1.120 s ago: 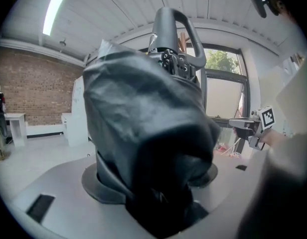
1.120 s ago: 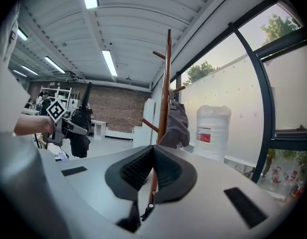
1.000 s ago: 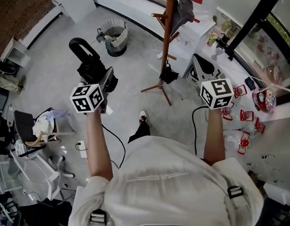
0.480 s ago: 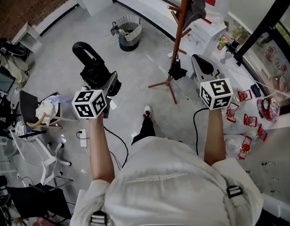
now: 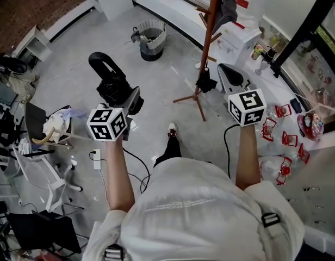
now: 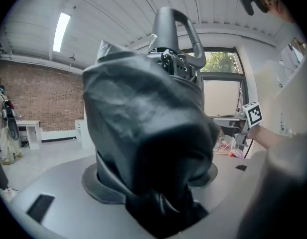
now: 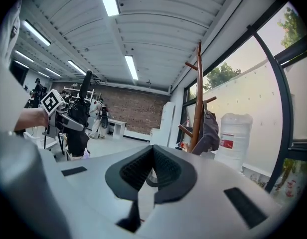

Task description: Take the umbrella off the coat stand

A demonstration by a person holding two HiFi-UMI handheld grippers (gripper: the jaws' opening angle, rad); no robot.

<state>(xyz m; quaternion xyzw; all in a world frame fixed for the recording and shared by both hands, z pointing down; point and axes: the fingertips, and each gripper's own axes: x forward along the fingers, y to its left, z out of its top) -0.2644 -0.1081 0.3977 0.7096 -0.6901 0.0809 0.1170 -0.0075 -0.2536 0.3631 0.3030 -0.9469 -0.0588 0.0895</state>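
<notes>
A black folded umbrella [image 5: 114, 86] with a loop handle [image 5: 101, 64] is clamped in my left gripper [image 5: 126, 99], held out over the floor left of the coat stand. In the left gripper view the umbrella's bunched black fabric [image 6: 143, 133] fills the space between the jaws, with the handle [image 6: 174, 24] above. The wooden coat stand [image 5: 212, 20] rises at the top centre, with a grey garment [image 5: 228, 7] and a small black item [image 5: 204, 83] hanging on it. My right gripper [image 5: 228, 76] is shut and empty, just right of the stand [image 7: 197, 98]. Its jaws [image 7: 152, 159] meet.
A bin [image 5: 151, 37] stands on the floor behind the umbrella. White counters run along the far wall, and a water bottle [image 7: 234, 133] stands beside the stand. A chair and clutter [image 5: 48, 140] are at left, and red items [image 5: 287, 140] lie on the floor at right.
The person has shifted across the floor, so bin and stand slid right in view. Both grippers moved along, and the umbrella has stayed in the left one.
</notes>
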